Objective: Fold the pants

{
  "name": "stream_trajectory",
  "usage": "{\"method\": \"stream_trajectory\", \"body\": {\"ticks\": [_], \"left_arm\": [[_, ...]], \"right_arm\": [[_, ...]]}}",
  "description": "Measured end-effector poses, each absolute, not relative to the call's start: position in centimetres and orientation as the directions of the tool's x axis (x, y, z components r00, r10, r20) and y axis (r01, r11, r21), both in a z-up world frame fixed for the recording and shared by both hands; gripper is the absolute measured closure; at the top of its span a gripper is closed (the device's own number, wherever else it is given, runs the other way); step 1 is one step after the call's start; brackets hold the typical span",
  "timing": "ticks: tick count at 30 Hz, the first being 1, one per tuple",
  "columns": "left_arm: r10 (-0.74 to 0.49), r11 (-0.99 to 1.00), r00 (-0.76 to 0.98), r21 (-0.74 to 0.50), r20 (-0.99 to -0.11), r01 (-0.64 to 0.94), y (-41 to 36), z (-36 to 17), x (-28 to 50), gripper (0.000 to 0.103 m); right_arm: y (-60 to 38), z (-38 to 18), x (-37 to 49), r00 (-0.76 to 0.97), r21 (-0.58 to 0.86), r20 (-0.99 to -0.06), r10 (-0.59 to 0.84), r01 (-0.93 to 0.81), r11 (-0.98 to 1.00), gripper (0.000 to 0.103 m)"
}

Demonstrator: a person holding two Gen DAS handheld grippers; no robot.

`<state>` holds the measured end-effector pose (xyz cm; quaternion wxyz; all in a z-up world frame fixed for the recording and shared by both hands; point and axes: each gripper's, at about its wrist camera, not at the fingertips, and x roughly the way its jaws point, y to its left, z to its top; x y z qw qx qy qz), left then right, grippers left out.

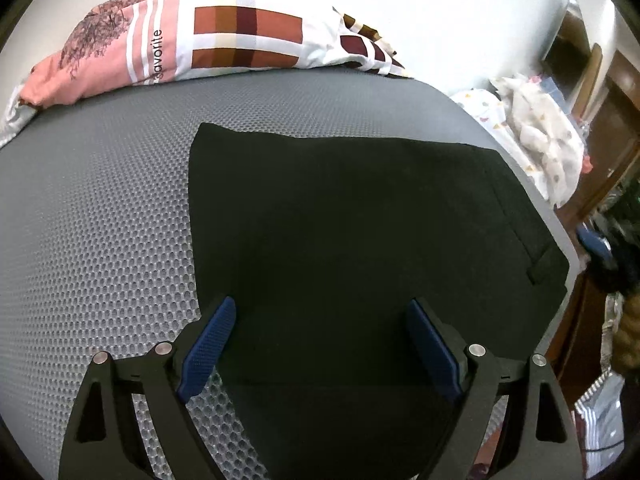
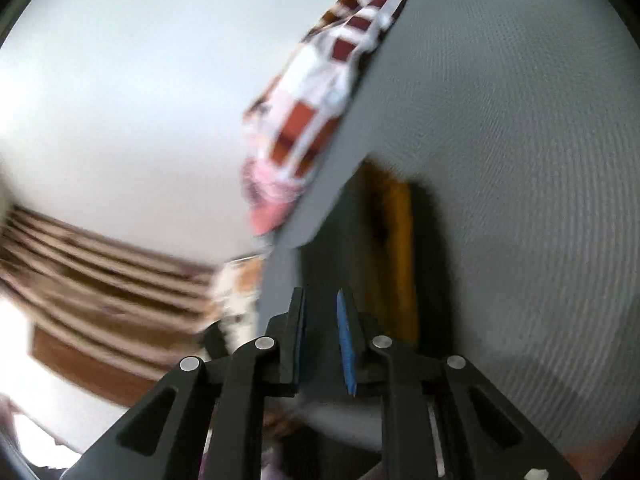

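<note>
Here, nearest to you, your left gripper [image 1: 320, 344] stands wide open above the near part of the black pants [image 1: 360, 220], its blue pads [image 1: 208, 348] spread to each side and pressing on nothing. The pants lie flat on the grey honeycomb-mesh mattress pad [image 1: 100, 220], folded into a compact, nearly rectangular shape with straight edges. Along their right side you can see a seam line and a small flap, perhaps a pocket or belt loop. The fabric is dark and matte, and it shows no label or brand that can be read.

Further back, against the white wall [image 1: 440, 20], lies a pillow [image 1: 180, 40] in pink, white and brown squares; on it you can read the word "favorite", the letters before it not being clear.

In the blurred right wrist view, your right gripper [image 2: 322, 344] has its jaws only a little apart, with nothing between the pads. It points along the edge of the mattress pad [image 2: 520, 160], where a dark shape shows with an orange-brown strip [image 2: 396, 248] that is too blurred to identify.
</note>
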<state>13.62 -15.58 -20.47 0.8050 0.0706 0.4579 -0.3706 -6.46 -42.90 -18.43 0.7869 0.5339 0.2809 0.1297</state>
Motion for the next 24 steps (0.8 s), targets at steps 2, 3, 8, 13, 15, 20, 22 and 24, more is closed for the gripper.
{"method": "stream_trajectory", "body": {"ticks": [2,3,8,13,15,20,22,24], "left_arm": [[-0.534,0.713,0.307,-0.224,-0.788,0.664,-15.6,-20.4,13.5,0.017],[-0.536,0.712,0.308,-0.225,-0.786,0.665,-15.6,-20.4,13.5,0.017],[-0.545,0.710,0.301,-0.241,-0.783,0.661,-15.4,-20.4,13.6,0.016],[-0.557,0.707,0.298,-0.255,-0.775,0.660,-15.2,-20.4,13.5,0.014],[-0.557,0.707,0.299,-0.252,-0.775,0.661,-15.2,-20.4,13.5,0.014],[-0.556,0.706,0.301,-0.248,-0.775,0.664,-15.2,-20.3,13.5,0.014],[-0.553,0.707,0.298,-0.249,-0.778,0.662,-15.2,-20.3,13.4,0.014],[-0.553,0.707,0.291,-0.255,-0.781,0.659,-15.1,-20.2,13.5,0.014]], "right_arm": [[-41.6,-18.3,-7.8,0.789,0.909,-0.323,0.523,0.106,0.402,0.086],[-41.1,-18.5,-8.2,0.777,0.909,-0.335,0.533,0.117,0.400,0.086],[-40.2,-20.5,-8.5,0.745,0.886,-0.424,0.515,0.223,0.406,0.086],[-41.4,-21.3,-8.3,0.774,0.900,-0.404,0.487,0.244,0.360,0.086],[-41.8,-21.3,-8.1,0.774,0.896,-0.414,0.479,0.254,0.363,0.085],[-42.3,-21.7,-7.0,0.784,0.890,-0.434,0.444,0.297,0.344,0.090],[-42.1,-21.1,-6.9,0.798,0.898,-0.413,0.439,0.278,0.340,0.092],[-40.8,-19.3,-6.5,0.808,0.905,-0.385,0.446,0.237,0.352,0.093]]}}
